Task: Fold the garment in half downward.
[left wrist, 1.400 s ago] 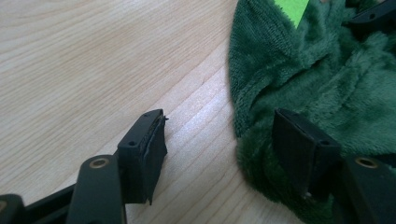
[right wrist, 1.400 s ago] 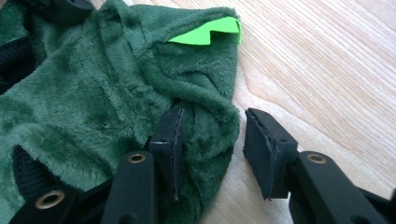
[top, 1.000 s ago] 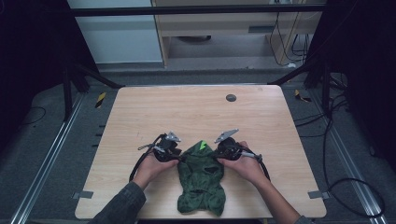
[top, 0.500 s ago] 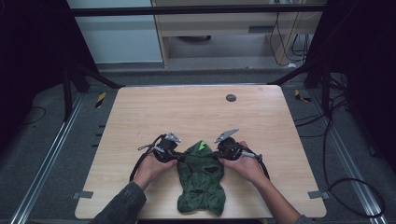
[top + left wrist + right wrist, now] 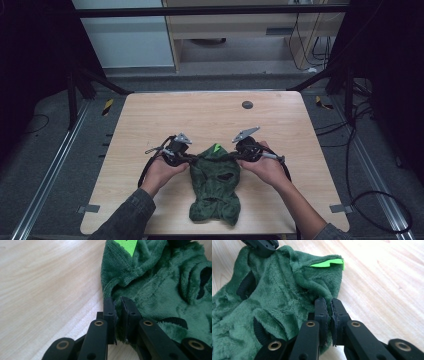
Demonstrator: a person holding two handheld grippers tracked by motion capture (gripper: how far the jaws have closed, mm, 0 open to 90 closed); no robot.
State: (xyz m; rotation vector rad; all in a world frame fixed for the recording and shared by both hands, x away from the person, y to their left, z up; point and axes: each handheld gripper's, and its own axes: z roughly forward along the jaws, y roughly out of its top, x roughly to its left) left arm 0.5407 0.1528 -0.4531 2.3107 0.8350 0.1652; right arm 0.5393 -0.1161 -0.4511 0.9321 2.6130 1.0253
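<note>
Left gripper view: tongs (image 5: 118, 305) pinch fleece garment (image 5: 160, 287) (edge).

A light wood table (image 5: 150, 125) is seen here, set on a grey floor, with most of the top left bare. A fuzzy dark green garment (image 5: 215, 192) with a bright green tag (image 5: 217, 148) is laid on the near middle, its lower part flat on the wood. A small dark round disc (image 5: 247, 105) is spotted near the far edge, well apart from the garment.

fuzzy green fleece garment (image 5: 215, 185), matt wooden table (image 5: 210, 117)
</note>
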